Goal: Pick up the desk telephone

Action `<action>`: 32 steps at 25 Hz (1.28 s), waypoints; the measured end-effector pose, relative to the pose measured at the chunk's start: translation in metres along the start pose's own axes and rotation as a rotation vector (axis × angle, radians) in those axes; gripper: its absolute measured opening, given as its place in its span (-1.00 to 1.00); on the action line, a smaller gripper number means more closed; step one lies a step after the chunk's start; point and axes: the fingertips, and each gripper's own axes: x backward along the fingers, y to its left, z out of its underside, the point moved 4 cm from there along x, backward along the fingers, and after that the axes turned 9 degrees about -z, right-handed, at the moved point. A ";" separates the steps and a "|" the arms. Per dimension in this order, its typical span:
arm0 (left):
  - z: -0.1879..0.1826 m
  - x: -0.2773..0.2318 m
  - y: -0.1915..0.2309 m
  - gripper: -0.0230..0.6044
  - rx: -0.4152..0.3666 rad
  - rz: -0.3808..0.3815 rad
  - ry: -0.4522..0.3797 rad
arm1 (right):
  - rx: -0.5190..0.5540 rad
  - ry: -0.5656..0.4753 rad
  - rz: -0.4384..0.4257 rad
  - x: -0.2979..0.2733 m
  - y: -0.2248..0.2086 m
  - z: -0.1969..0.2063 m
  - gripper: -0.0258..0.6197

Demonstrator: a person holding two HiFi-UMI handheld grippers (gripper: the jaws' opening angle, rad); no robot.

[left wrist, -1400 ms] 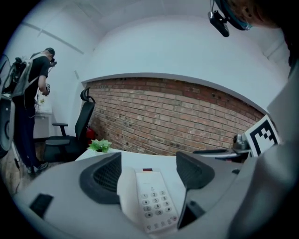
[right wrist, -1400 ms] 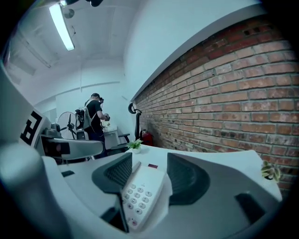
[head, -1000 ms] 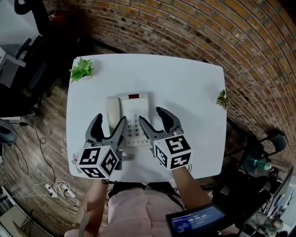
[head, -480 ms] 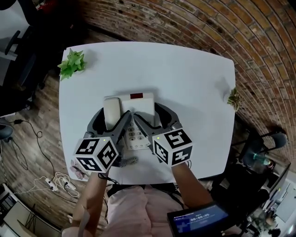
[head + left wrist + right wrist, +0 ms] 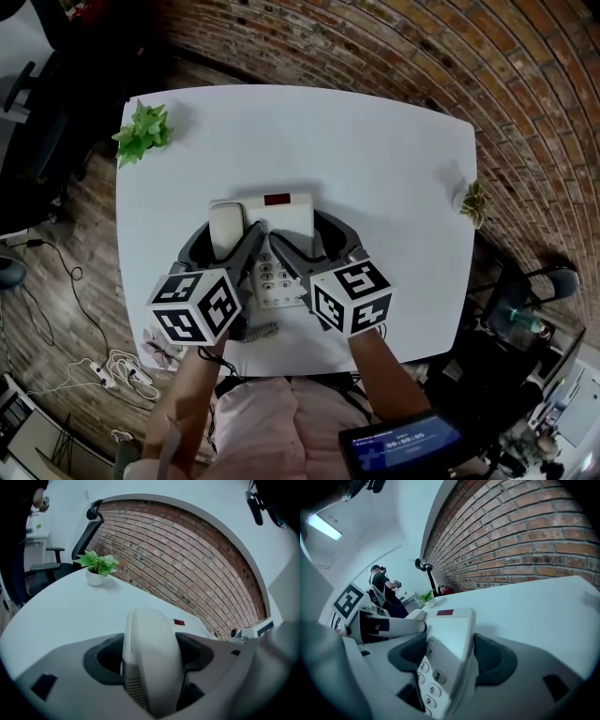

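Note:
A white desk telephone (image 5: 286, 214) with a red display lies on the white table (image 5: 384, 150). Its handset (image 5: 228, 229) rests in the cradle on the left side. My left gripper (image 5: 222, 244) has just been closing with the handset (image 5: 151, 653) between its jaws, and its dark pads (image 5: 104, 658) now meet both sides of it. My right gripper (image 5: 307, 246) has just been opening. It straddles the keypad side of the telephone (image 5: 446, 641), its pads (image 5: 492, 660) close on either side without a visible squeeze.
A potted green plant (image 5: 143, 129) stands at the table's far left corner and a small plant (image 5: 473, 202) at its right edge. The coiled cord (image 5: 255, 331) lies near the front edge. Brick wall behind; a person (image 5: 383, 591) stands in the distance.
Both grippers have come down and forward from above the keypad. The left jaws now flank the handset and the right jaws the telephone's right side. The telephone has not moved.

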 end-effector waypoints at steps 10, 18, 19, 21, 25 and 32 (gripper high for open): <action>-0.001 0.019 -0.006 0.10 -0.025 0.002 -0.131 | 0.010 -0.029 -0.049 0.008 0.002 -0.002 0.25; 0.001 0.047 -0.014 0.10 -0.083 0.044 -0.307 | 0.003 -0.014 -0.240 0.012 0.019 0.006 0.30; 0.002 0.050 -0.015 0.10 -0.092 0.049 -0.327 | -0.003 -0.016 -0.254 0.013 0.020 0.007 0.30; 0.003 0.056 -0.017 0.10 -0.108 0.059 -0.362 | 0.008 -0.020 -0.277 0.016 0.023 0.006 0.29; 0.005 0.065 -0.021 0.11 -0.140 0.077 -0.411 | 0.017 -0.051 -0.335 0.024 0.028 -0.001 0.26; 0.008 0.073 -0.023 0.11 -0.152 0.086 -0.462 | 0.032 -0.003 -0.375 0.021 0.032 0.004 0.28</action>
